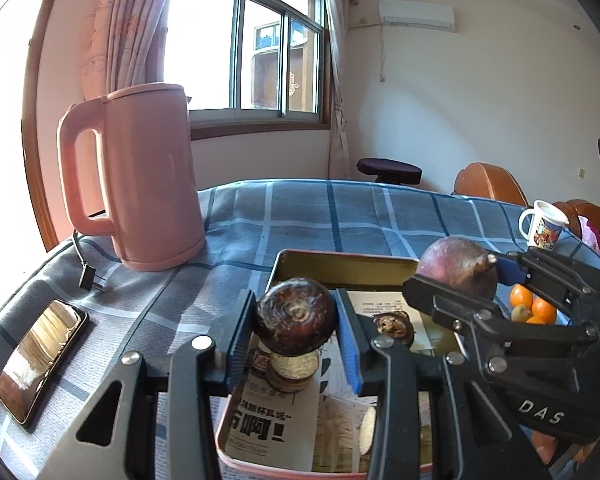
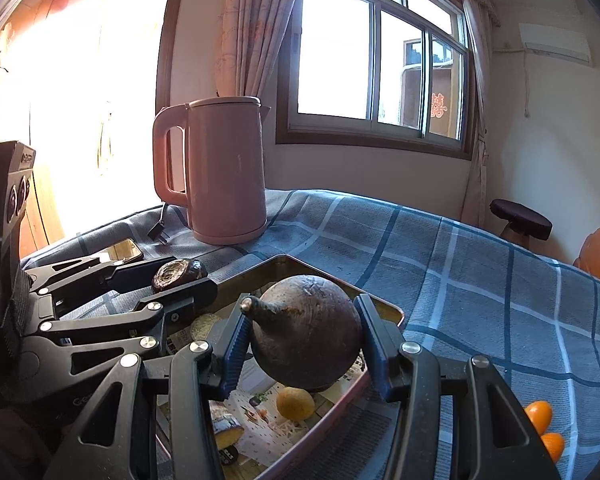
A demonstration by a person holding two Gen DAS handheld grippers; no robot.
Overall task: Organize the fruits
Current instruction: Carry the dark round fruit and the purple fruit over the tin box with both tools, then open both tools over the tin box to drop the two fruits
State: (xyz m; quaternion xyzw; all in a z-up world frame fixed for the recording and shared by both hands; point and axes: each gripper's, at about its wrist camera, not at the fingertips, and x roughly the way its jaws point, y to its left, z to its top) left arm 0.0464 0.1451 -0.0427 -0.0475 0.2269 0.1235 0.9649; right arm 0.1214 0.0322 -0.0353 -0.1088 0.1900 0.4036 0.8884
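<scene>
My left gripper (image 1: 296,334) is shut on a dark brown round fruit (image 1: 295,316), held above a metal tin tray (image 1: 340,266) lined with printed paper. My right gripper (image 2: 304,338) is shut on a larger purple-brown fruit with a pointed stem (image 2: 308,330), also above the tray (image 2: 384,308). Each gripper shows in the other's view: the right one (image 1: 456,276) with its fruit (image 1: 456,268), the left one (image 2: 180,276) with its fruit (image 2: 178,274). Another dark fruit (image 1: 392,326) and a small yellow fruit (image 2: 295,403) lie in the tray. Small oranges (image 1: 530,308) lie on the cloth right of the tray.
A pink kettle (image 1: 140,184) stands at the back left on the blue checked tablecloth (image 1: 340,216), its plug (image 1: 88,276) beside it. A phone (image 1: 40,360) lies at the left edge. A printed mug (image 1: 544,226) stands at the far right. Wooden chairs (image 1: 488,184) are behind.
</scene>
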